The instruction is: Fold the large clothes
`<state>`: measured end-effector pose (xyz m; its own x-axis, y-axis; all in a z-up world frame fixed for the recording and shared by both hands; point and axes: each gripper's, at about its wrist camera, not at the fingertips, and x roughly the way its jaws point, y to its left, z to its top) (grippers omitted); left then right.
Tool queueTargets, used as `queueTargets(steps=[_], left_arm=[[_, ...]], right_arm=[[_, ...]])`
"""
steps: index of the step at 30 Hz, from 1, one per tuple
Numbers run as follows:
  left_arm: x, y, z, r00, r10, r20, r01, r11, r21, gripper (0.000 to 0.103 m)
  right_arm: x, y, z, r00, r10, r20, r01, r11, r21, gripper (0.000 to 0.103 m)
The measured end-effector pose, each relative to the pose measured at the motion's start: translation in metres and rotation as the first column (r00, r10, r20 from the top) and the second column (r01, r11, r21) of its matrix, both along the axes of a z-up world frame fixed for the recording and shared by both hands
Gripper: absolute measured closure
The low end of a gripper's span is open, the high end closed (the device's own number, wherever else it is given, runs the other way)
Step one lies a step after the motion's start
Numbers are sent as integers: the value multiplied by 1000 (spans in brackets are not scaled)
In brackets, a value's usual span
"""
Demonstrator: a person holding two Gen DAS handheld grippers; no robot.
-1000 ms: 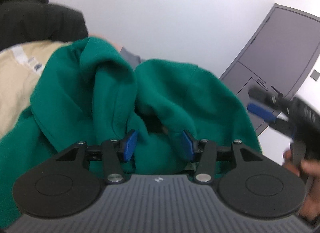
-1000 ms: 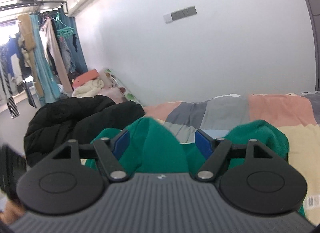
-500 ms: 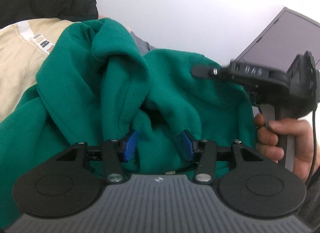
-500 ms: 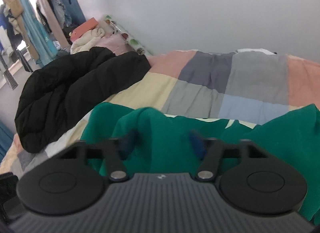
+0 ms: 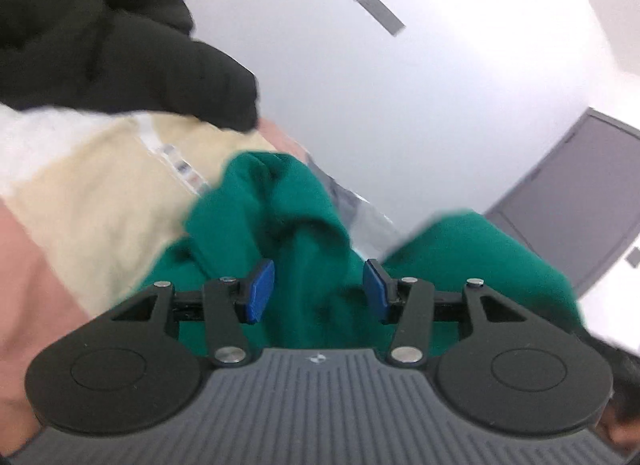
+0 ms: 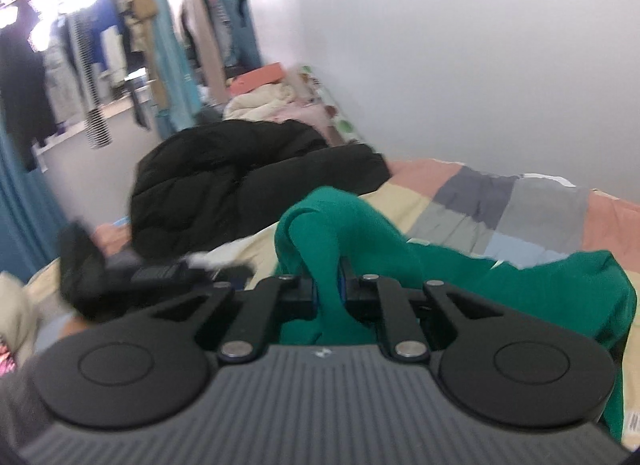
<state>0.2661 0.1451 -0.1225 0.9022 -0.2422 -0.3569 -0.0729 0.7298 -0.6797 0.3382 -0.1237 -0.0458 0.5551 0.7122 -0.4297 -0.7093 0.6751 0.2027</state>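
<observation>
Patchwork bedspread carries a black jacket at 10 o'clock. Green sweatshirt lies bunched at centre: soft, thick, limp, likely sagging; best held at edges. Right gripper has just closed, clamped on its fold. Left gripper half-open, cloth between pads, grip unclear.
</observation>
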Motion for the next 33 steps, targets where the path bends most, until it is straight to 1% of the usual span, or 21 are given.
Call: queueTargets(steps=[2, 4, 7, 11, 13, 16, 17, 18, 20, 22, 24, 25, 28, 31, 33], left_arm=[[-4, 3, 1, 1000, 14, -4, -14, 1000, -24, 48], [-7, 2, 4, 1000, 0, -10, -1, 1000, -31, 48], [-15, -8, 11, 1000, -16, -21, 16, 1000, 15, 48], [-19, -21, 9, 998, -45, -52, 47, 998, 52, 48], [-17, -26, 5, 996, -58, -68, 62, 996, 65, 48], [-14, -30, 0, 993, -74, -89, 81, 994, 69, 46], [-14, -31, -1, 993, -75, -93, 81, 994, 67, 44], [-13, -31, -2, 993, -72, -97, 79, 995, 64, 41], [-12, -31, -4, 992, -68, -103, 74, 996, 54, 40], [-12, -29, -7, 992, -66, -109, 70, 997, 36, 39], [-10, -26, -10, 992, -61, -114, 63, 998, 11, 39], [-9, -25, -11, 992, -61, -114, 61, 998, 0, 39], [-5, -23, -16, 991, -59, -119, 57, 998, -25, 39], [3, -23, -21, 991, -68, -119, 61, 997, -56, 39], [7, -24, -25, 990, -80, -112, 72, 995, -74, 39]], right_arm=[[-21, -7, -1, 999, 40, -9, -40, 999, 4, 90], [-40, -12, -5, 997, 71, -13, -71, 997, -24, 90], [-63, -20, -15, 994, 96, -45, -99, 992, -77, 90], [-80, -31, -36, 990, 77, -114, -95, 983, -159, 88], [-84, -38, -43, 990, 57, -130, -83, 976, -200, 88], [-86, -53, -47, 986, 13, -164, -49, 973, -224, 86], [-84, -58, -47, 984, -8, -176, -32, 974, -224, 84], [-82, -64, -47, 981, -27, -191, -16, 975, -220, 80], [-79, -73, -46, 973, -59, -225, 12, 979, -203, 68], [-79, -82, -42, 967, -81, -242, 40, 985, -167, 42], [-76, -94, -37, 961, -102, -256, 69, 988, -136, 31], [-74, -102, -34, 961, -110, -255, 84, 990, -111, 29], [-64, -121, -32, 951, -154, -267, 145, 988, -55, 28], [-46, -125, -41, 926, -225, -302, 228, 973, -27, 28], [-30, -127, -55, 897, -265, -353, 291, 957, 20, 28]])
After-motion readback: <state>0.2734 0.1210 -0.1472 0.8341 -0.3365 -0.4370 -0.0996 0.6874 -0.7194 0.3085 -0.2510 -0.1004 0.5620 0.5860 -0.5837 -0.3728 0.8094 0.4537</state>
